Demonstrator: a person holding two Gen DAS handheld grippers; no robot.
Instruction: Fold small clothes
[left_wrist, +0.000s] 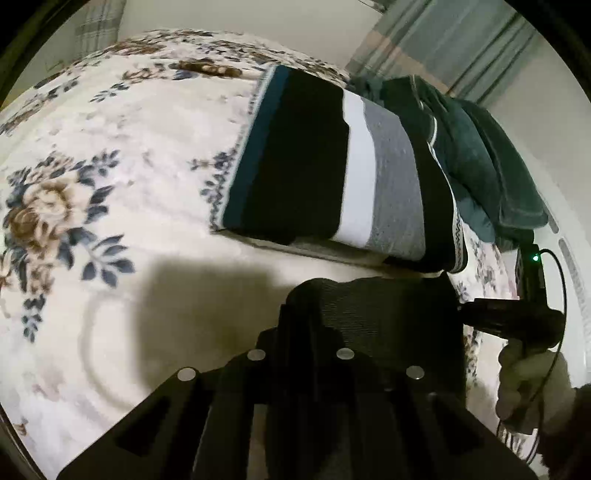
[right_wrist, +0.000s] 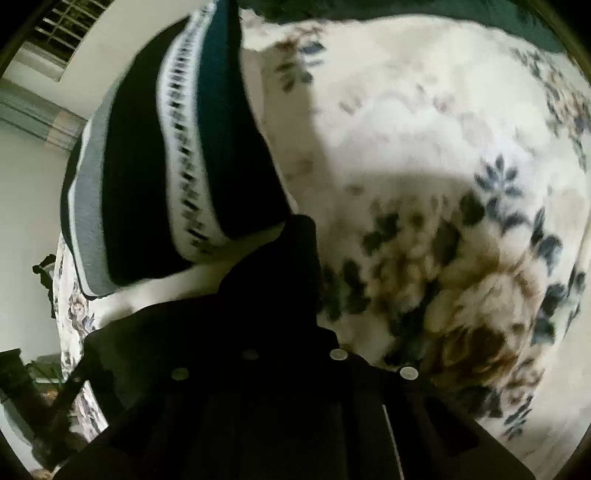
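Note:
A folded striped garment (left_wrist: 332, 173) with black, white, grey and teal bands lies on the floral blanket (left_wrist: 110, 184). In the left wrist view my left gripper (left_wrist: 369, 295) is shut, its dark fingers together just in front of the garment's near edge, and I cannot see any cloth between them. In the right wrist view the same garment (right_wrist: 166, 166) fills the upper left, and my right gripper (right_wrist: 295, 251) is shut, its tip touching or just beside the garment's lower corner. The right gripper's handle and the hand holding it show in the left wrist view (left_wrist: 517, 325).
A pile of dark green clothes (left_wrist: 480, 155) lies behind the folded garment at the blanket's right edge. The blanket (right_wrist: 443, 184) spreads open to the left in the left view and to the right in the right view. Walls and a curtain (left_wrist: 443, 44) stand beyond.

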